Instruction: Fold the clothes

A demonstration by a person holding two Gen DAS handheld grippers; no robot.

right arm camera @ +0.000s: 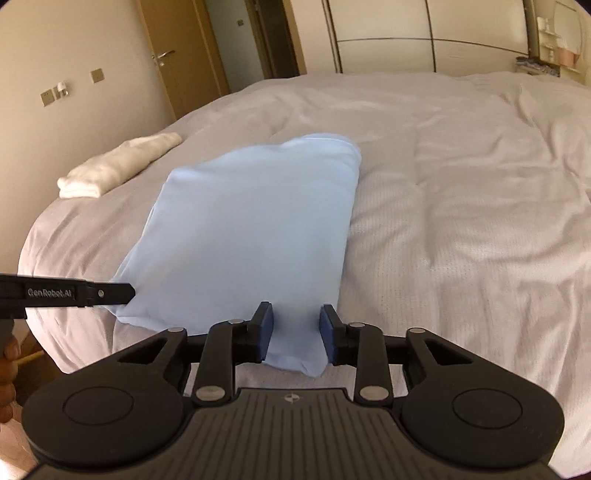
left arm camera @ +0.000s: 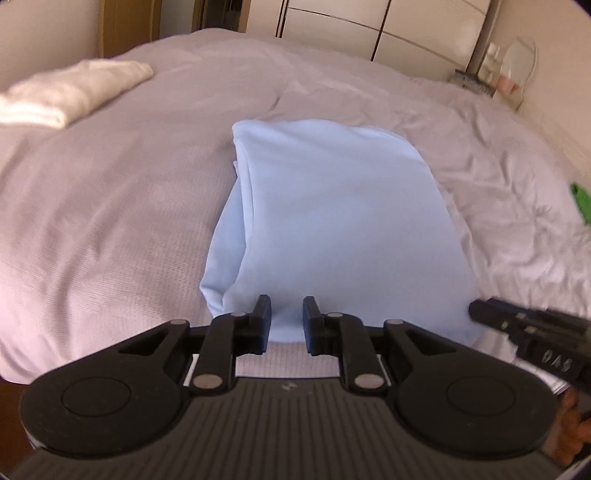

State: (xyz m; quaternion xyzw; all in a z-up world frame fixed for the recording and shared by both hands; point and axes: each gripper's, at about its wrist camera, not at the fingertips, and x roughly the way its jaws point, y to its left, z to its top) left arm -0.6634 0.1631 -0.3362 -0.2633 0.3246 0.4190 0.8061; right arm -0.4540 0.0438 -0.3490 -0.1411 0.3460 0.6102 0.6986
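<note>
Now, pale blue garment folded smooth on bed, left tongs and right tongs apart, unclamped.

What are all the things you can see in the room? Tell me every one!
Blue garment: one, light blue, folded, lying on the bed near its front edge.
White towel: one, cream white, folded, on the bed's far left side.
Bed: one, pale grey-white wrinkled cover, fills most of the view.
Green thing: one, bright green, at the bed's right edge; too cut off to name.
Door: one, brown wood, back left.
Wardrobe: one, cream panels, behind the bed.
Left gripper: one, black, jaws apart over the garment's near edge.
Right gripper: one, black with blue pads, jaws apart over the garment's near corner.
</note>
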